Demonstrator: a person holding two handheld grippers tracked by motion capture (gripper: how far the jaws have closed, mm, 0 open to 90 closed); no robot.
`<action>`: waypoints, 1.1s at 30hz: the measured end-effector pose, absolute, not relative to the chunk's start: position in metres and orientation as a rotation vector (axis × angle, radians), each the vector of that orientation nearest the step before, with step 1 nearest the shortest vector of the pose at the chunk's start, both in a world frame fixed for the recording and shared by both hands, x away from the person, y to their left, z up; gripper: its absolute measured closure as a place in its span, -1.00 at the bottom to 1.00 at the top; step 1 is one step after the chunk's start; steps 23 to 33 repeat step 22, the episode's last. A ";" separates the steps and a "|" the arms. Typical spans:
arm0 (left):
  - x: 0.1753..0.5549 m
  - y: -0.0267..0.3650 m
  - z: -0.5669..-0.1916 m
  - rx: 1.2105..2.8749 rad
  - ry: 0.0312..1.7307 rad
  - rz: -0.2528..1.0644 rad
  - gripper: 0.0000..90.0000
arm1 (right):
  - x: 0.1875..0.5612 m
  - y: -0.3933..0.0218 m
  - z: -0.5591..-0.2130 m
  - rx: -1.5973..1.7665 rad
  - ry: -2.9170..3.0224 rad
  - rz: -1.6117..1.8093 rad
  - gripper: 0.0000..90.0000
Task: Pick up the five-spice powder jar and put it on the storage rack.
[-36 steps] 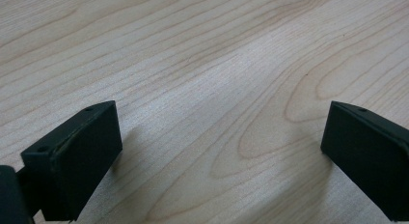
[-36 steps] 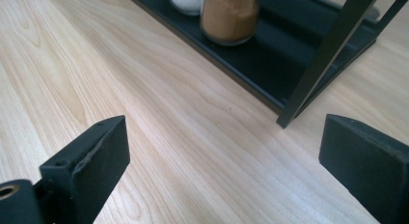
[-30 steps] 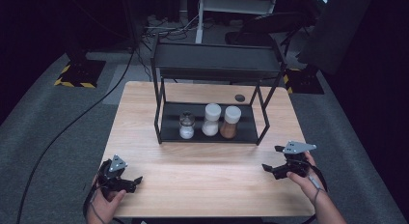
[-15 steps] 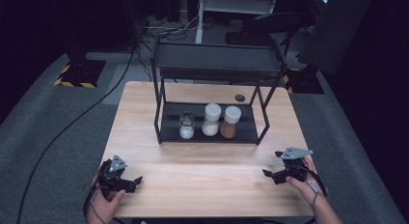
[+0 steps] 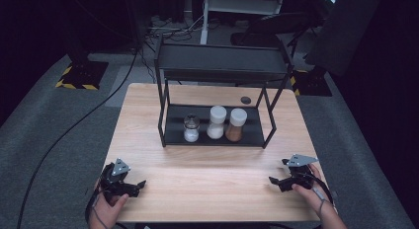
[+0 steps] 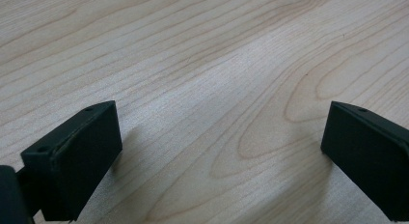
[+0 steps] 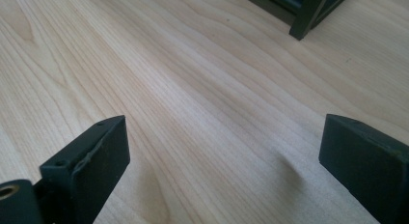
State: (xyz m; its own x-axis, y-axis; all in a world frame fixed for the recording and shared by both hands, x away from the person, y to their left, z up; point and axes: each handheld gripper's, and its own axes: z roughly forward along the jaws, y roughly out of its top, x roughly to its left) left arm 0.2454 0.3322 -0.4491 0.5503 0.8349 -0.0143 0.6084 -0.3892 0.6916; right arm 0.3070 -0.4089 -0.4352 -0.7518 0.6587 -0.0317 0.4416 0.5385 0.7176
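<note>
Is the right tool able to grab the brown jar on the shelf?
Probably yes. The right tool is open and empty, and bare table lies between it and the rack. The brown jar stands at the right end of the row, and the rack's front is open, so little blocks it.

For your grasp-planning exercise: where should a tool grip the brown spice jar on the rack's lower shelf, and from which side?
Grip the brown spice jar around its body below the white cap, coming from the open front. It stands upright; the white jar touches its left, and the rack's top shelf blocks overhead access.
</note>
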 end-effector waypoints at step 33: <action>0.245 0.332 -0.449 2.133 1.156 0.446 -1.00 | 0.302 -0.409 -0.449 0.984 2.454 1.033 -0.99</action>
